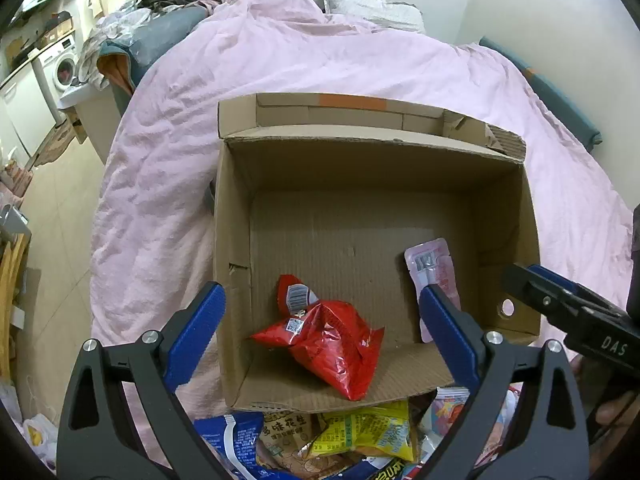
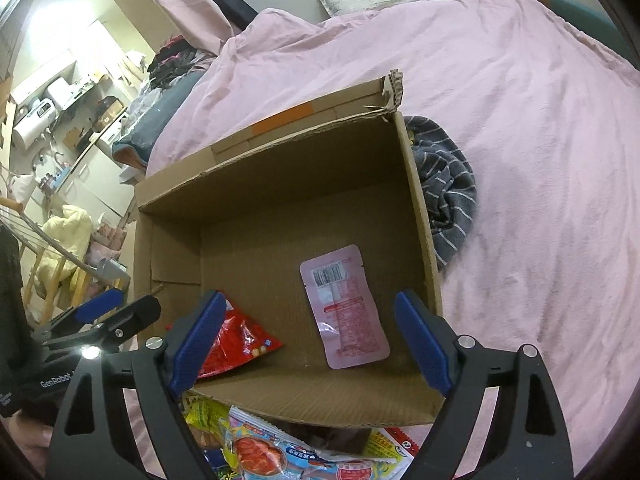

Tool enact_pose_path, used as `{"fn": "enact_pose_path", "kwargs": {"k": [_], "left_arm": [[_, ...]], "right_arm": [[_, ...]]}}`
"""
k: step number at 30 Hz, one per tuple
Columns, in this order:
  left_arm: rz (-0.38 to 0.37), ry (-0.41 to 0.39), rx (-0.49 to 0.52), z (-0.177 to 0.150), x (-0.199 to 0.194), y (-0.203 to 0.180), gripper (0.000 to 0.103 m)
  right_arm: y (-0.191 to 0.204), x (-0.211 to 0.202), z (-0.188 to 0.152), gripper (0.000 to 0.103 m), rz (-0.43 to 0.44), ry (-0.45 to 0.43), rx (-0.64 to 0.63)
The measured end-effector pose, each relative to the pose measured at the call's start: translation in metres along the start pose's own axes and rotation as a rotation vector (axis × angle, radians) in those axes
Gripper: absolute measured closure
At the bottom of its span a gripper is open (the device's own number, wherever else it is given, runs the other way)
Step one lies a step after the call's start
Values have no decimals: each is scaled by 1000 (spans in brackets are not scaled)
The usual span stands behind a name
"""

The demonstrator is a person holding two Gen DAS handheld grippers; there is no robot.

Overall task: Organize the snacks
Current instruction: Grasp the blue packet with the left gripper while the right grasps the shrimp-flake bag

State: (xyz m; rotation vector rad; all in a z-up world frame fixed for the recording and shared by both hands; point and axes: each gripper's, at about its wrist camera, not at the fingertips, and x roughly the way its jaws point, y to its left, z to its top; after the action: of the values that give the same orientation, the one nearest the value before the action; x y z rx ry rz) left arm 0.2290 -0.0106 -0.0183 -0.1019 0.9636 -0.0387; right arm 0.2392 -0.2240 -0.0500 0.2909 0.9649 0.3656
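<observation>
An open cardboard box point(image 1: 360, 168) point(image 2: 256, 196) sits on a pink bed cover. On its floor lie a crinkled red snack bag point(image 1: 332, 344) point(image 2: 240, 340) at the near left and a flat pink packet point(image 1: 436, 272) point(image 2: 344, 308) at the near right. My left gripper point(image 1: 322, 292) hangs open over the box's near edge, above the red bag, with nothing pressed between its blue pads. My right gripper point(image 2: 310, 300) is open above the pink packet, not touching it. A pile of loose snack packets point(image 1: 360, 436) point(image 2: 280, 448) lies in front of the box.
A grey striped cloth point(image 2: 448, 200) lies bunched against the box's right wall. A pillow point(image 1: 372, 8) is at the head of the bed. The bed drops off on the left to a floor with a washing machine point(image 1: 64, 64) and clutter.
</observation>
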Motion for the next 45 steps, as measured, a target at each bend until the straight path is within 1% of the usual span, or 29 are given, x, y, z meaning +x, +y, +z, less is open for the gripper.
{"fn": "enact_pose_path", "kwargs": {"k": [6, 10, 14, 18, 22, 30, 33, 35, 38, 40, 45], "left_arm": [[-1, -11, 5, -2, -6, 2, 7], [-13, -18, -20, -3, -12, 4, 7], [-1, -42, 2, -8, -24, 3, 7], [12, -54, 21, -17, -37, 7, 7], [12, -47, 14, -28, -47, 16, 7], [18, -19, -22, -50, -61, 31, 7], [25, -10, -33, -58, -65, 35, 7], [39, 9, -49, -65, -65, 41, 7], [43, 64, -117, -75, -58, 57, 7], [42, 107, -176, -81, -51, 70, 7], [52, 233, -264, -100, -27, 88, 7]], "right_arm": [[3, -3, -1, 14, -3, -3, 3], [7, -13, -4, 14, 8, -19, 13], [13, -26, -12, 14, -2, -31, -4], [14, -39, -21, 14, 12, -28, 2], [14, -50, -35, 14, 30, -22, 17], [15, -66, -56, 14, 21, -17, 29], [12, -70, -67, 14, 13, 3, 48], [11, -72, -74, 14, 18, 19, 64], [8, -72, -85, 14, 21, 49, 76], [6, -71, -89, 14, 19, 60, 75], [-4, -66, -92, 14, 7, 87, 99]]}}
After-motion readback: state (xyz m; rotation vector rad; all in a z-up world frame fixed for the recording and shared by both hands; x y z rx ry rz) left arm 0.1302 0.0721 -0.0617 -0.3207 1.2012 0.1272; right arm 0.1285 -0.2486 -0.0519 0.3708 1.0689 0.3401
